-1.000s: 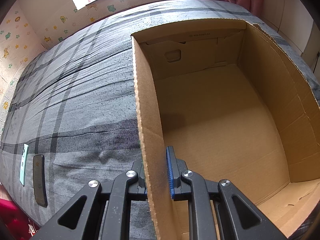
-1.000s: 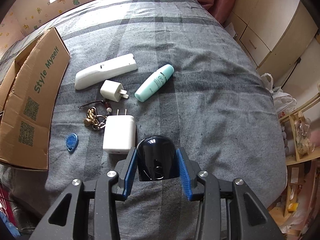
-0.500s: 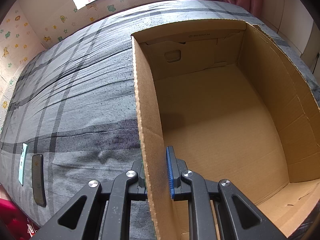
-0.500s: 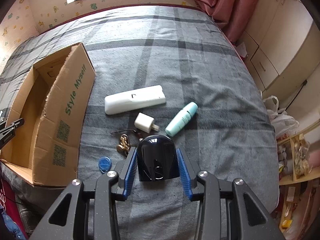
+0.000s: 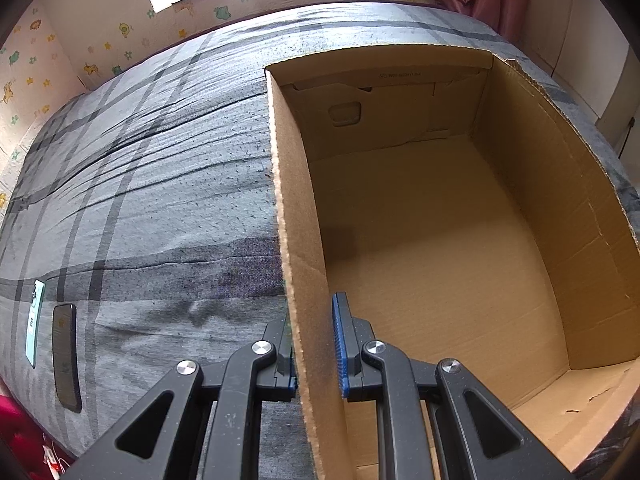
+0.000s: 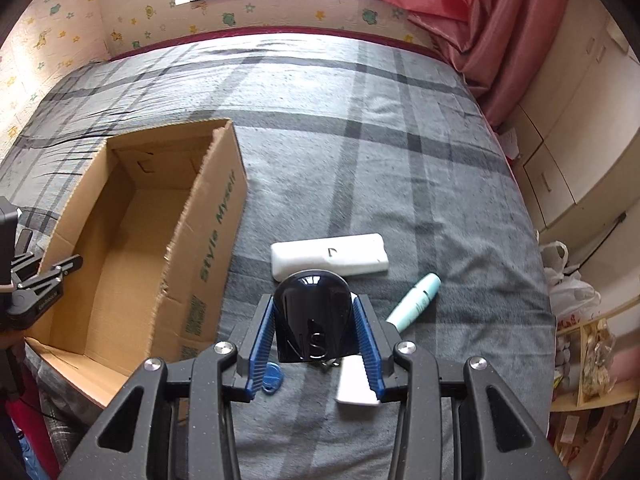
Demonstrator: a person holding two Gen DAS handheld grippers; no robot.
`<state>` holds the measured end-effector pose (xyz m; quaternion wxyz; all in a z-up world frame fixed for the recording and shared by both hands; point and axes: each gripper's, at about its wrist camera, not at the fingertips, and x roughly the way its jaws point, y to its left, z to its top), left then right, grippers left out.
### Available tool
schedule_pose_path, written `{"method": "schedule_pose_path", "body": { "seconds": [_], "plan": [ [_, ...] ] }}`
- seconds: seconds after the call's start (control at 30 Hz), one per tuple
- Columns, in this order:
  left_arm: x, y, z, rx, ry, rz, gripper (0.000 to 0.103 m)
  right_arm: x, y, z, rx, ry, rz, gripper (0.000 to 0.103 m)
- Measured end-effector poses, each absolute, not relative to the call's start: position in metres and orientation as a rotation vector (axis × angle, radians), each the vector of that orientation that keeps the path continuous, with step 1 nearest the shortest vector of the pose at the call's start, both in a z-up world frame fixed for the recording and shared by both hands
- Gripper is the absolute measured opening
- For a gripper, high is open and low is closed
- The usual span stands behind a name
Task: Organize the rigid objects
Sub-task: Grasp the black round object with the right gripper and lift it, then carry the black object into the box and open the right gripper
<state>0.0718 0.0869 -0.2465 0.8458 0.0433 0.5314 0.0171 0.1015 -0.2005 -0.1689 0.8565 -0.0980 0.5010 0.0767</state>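
The left gripper (image 5: 314, 344) was clamped on the near left wall of the cardboard box (image 5: 440, 240), one finger outside the wall and the blue pad (image 5: 339, 344) inside, at the lower middle of the left wrist view. The box sat open-topped on the grey plaid bedspread (image 5: 160, 200) and filled the right half of that frame; its brown floor was bare. At the lower left edge of the same view a dark phone (image 5: 66, 356) lay flat on the bedspread, with a pale green flat item (image 5: 35, 324) just beside it.

In the right wrist view, the right gripper (image 6: 316, 320) held a glossy black rounded object (image 6: 312, 316) between its blue pads, in the lower middle of the frame, above the bedspread (image 6: 360, 140). The box (image 6: 132, 248) stood at the left of that frame, green lettering on its outer side. The left gripper (image 6: 40, 284) showed at the far left edge on the box wall. Just above the black object lay a white remote (image 6: 332, 254), and to its right a mint green tube (image 6: 416, 300), tilted. Under the gripper, partly hidden, were a blue tag (image 6: 272, 378), a white charger (image 6: 354, 384) and a bit of metal too covered to identify. Pink curtains (image 6: 480, 12) hung at the upper right.
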Motion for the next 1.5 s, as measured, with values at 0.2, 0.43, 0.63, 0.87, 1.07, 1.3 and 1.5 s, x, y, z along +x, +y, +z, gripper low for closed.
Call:
{"method": "schedule_pose_path", "body": {
  "seconds": [0.2, 0.43, 0.63, 0.87, 1.07, 1.3, 1.5],
  "plan": [
    [0.072, 0.09, -0.246, 0.08, 1.121, 0.026, 0.015, 0.11, -0.166, -0.161, -0.221, 1.039, 0.215, 0.043],
    [0.071, 0.091, -0.246, 0.081, 1.12, 0.018, 0.015, 0.119, -0.124, -0.158, -0.224, 1.037, 0.288, 0.043],
    [0.071, 0.09, -0.245, 0.079, 1.118, 0.015, 0.015, 0.129, -0.087, -0.161, -0.251, 1.037, 0.34, 0.043],
    [0.071, 0.093, -0.246, 0.066, 1.119, 0.008, 0.015, 0.14, -0.055, -0.174, -0.239, 1.078, 0.401, 0.043],
    [0.072, 0.093, -0.246, 0.073, 1.121, 0.01, 0.015, 0.149, -0.033, -0.189, -0.244, 1.1, 0.435, 0.043],
    [0.073, 0.094, -0.246, 0.067, 1.121, 0.009, 0.015, 0.16, -0.012, -0.213, -0.257, 1.154, 0.456, 0.043],
    [0.072, 0.095, -0.247, 0.065, 1.12, 0.008, 0.015, 0.17, 0.0, -0.241, -0.242, 1.226, 0.465, 0.043]
  ]
}}
